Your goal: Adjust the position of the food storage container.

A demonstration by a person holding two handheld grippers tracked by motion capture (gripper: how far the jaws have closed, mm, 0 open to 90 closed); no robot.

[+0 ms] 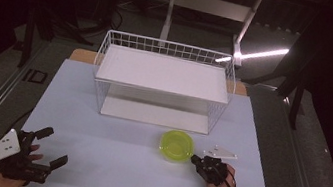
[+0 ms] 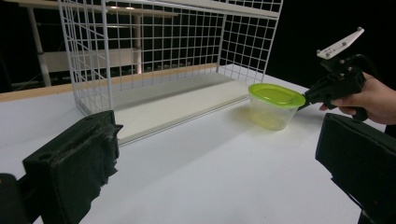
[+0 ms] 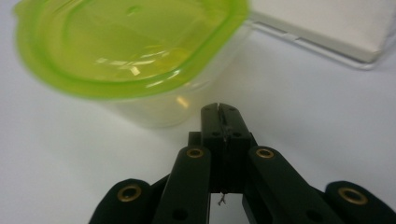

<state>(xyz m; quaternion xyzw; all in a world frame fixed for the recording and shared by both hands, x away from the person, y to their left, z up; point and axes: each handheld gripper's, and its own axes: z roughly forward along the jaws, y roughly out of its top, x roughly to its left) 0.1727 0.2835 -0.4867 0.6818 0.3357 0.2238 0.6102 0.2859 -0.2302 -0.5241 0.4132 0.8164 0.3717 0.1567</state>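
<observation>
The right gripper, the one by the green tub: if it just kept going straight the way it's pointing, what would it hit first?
Most likely the green-lidded tub. The right gripper, jaws pressed together, points at its clear side wall just under the lid rim, though whether it already touches is hard to tell.

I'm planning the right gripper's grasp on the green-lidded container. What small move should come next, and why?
Probably open the right gripper before easing forward. Its jaws are pressed shut, tips just short of the container, so it cannot yet take the lid rim or wall. The container stands upright on the table before the wire rack; the left gripper rests open, far off.
</observation>
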